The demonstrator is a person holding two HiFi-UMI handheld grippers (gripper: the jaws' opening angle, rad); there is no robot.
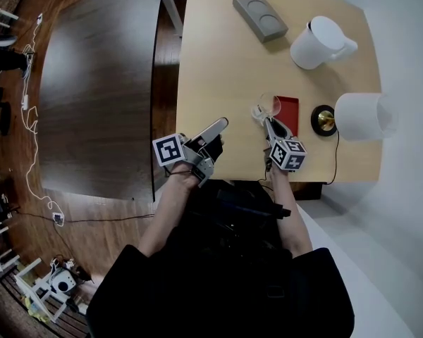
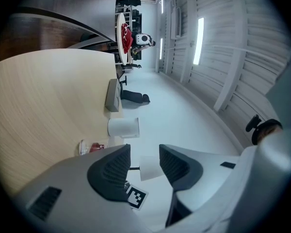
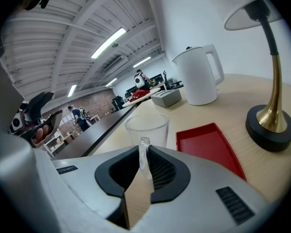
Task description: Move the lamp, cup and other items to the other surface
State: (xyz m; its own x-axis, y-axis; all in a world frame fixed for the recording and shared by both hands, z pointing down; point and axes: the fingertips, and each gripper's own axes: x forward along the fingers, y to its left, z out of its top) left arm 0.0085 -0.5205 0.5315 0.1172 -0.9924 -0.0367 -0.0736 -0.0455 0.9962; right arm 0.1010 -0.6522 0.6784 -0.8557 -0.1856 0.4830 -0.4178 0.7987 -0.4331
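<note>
A clear glass cup (image 1: pixel 270 104) (image 3: pixel 146 127) stands on the light wood table (image 1: pixel 218 62), just left of a flat red tray (image 1: pixel 287 109) (image 3: pixel 208 142). My right gripper (image 1: pixel 259 113) (image 3: pixel 143 161) reaches the cup from the near side; its jaws stand narrowly open with the cup's handle between the pads. The lamp, white shade (image 1: pixel 359 116) over a black and brass base (image 3: pixel 269 125), stands right of the tray. My left gripper (image 1: pixel 215 127) (image 2: pixel 144 157) hovers open and empty over the table's near edge, pointed toward the lamp.
A white kettle (image 1: pixel 319 42) (image 3: pixel 198 79) and a grey block (image 1: pixel 259 15) (image 3: pixel 166 97) sit farther back on the light table. A dark wood table (image 1: pixel 99 83) lies to the left across a narrow gap. The lamp's cord runs off the near right edge.
</note>
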